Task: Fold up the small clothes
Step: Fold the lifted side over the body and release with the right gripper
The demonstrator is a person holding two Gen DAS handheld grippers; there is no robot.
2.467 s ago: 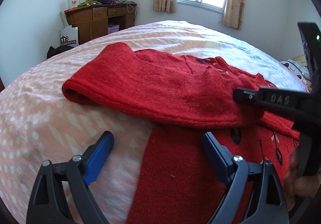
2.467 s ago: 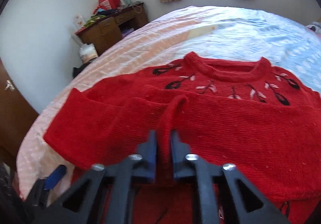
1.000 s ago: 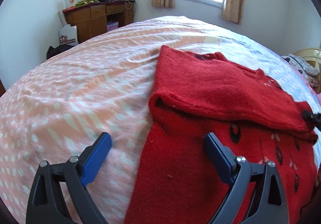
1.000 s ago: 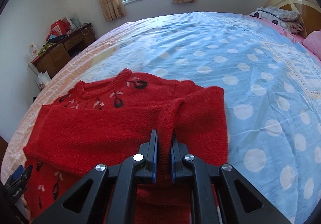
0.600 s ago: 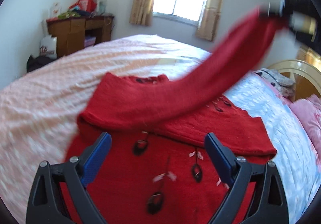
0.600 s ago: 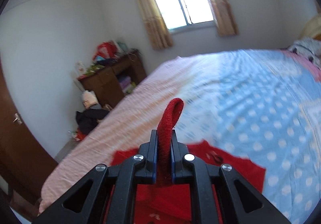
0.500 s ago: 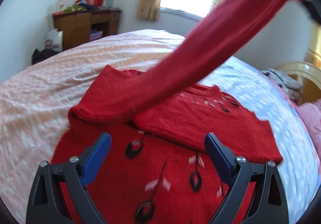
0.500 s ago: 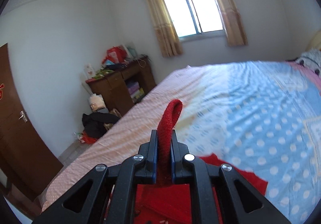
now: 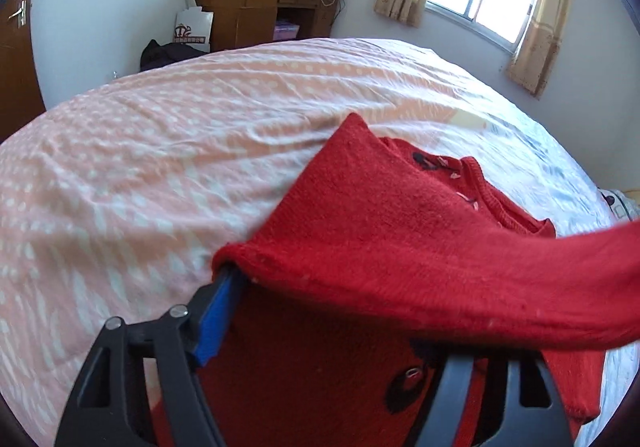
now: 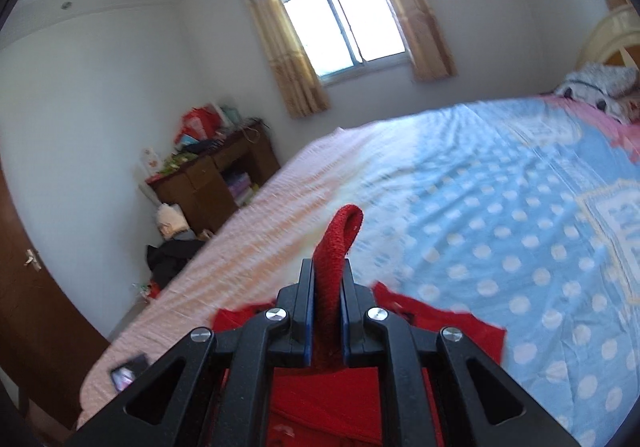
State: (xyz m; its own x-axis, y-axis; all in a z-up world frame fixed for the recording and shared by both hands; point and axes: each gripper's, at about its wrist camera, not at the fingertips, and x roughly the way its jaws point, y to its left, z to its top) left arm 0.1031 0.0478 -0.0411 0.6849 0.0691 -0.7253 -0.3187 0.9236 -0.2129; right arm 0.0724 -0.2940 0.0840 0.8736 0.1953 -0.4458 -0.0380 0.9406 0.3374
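A red knit sweater [image 9: 360, 379] with dark flower motifs lies on the bed. One sleeve [image 9: 420, 247] is lifted and stretched across the left wrist view from the shoulder to the right edge. My left gripper [image 9: 332, 323] sits under the sleeve at the sweater's left side; its left blue pad [image 9: 218, 311] touches the sleeve fold, and the right finger is hidden by the cloth. My right gripper [image 10: 326, 311] is raised above the bed and shut on the sleeve cuff [image 10: 338, 247], which sticks up between the pads. The sweater body [image 10: 320, 399] shows below it.
The bed has a pink dotted sheet [image 9: 140, 167] on the left and a blue dotted one [image 10: 500, 227] on the right. A wooden desk [image 9: 256, 15] with clutter stands by the far wall, a window [image 10: 344, 23] beyond, pillows [image 10: 600, 83] at the headboard.
My right gripper has lifted the cuff up off the sweater and pulled the sleeve taut. My left gripper has moved in under the sleeve at the shoulder fold, its jaws now narrower.
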